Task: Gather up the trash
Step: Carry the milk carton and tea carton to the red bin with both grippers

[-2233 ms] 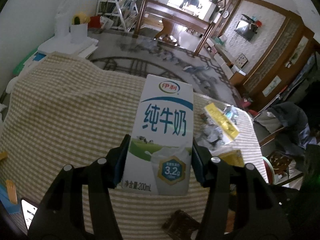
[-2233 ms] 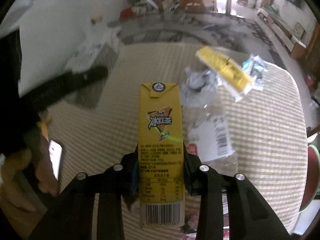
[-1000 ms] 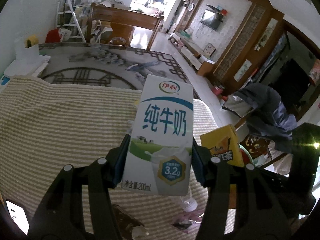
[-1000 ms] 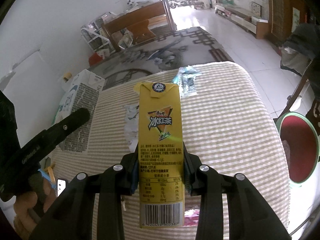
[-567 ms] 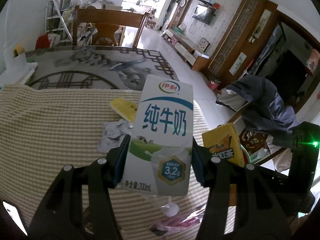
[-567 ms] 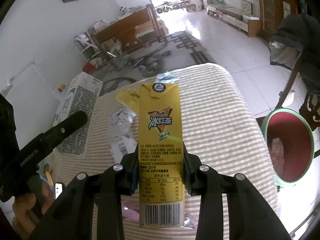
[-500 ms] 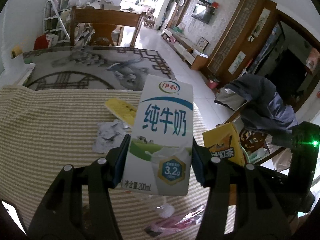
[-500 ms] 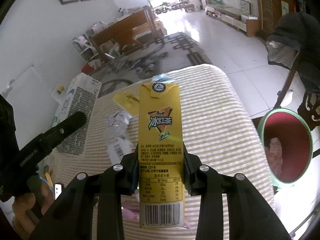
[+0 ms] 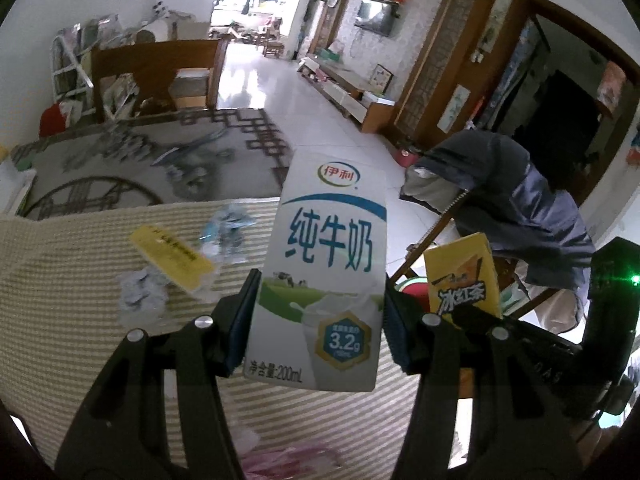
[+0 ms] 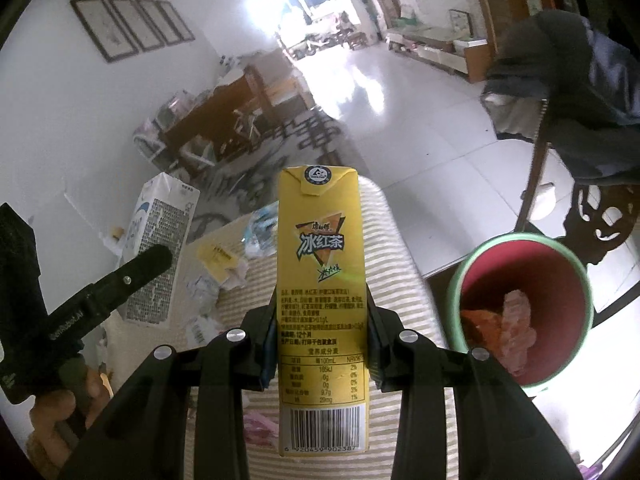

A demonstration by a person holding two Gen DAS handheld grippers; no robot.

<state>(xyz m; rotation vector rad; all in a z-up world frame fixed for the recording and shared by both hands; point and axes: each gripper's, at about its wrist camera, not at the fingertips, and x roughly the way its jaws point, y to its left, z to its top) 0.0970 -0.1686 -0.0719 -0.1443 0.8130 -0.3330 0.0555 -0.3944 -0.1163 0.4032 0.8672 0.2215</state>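
Observation:
My left gripper (image 9: 318, 330) is shut on a white milk carton (image 9: 328, 264) held upright above the striped tablecloth (image 9: 72, 272). My right gripper (image 10: 320, 344) is shut on a yellow iced-tea carton (image 10: 320, 280), also upright, near the table's right end. That yellow carton (image 9: 464, 276) shows at the right of the left wrist view, and the milk carton (image 10: 160, 248) at the left of the right wrist view. A red bin with a green rim (image 10: 520, 308) stands on the floor to the right of the table, with pink and orange scraps inside.
On the cloth lie a yellow wrapper (image 9: 172, 256), crumpled silver foil (image 9: 142, 292), a bluish wrapper (image 9: 228, 228) and pink scraps (image 10: 258, 424). A chair draped with a dark jacket (image 9: 508, 200) stands beyond the table's right end. A person's hand (image 10: 52, 404) holds the left gripper.
Both grippers have swung to the right with their cartons still held. The red bin has come fully into the right wrist view, and the wrappers have slid to the left.

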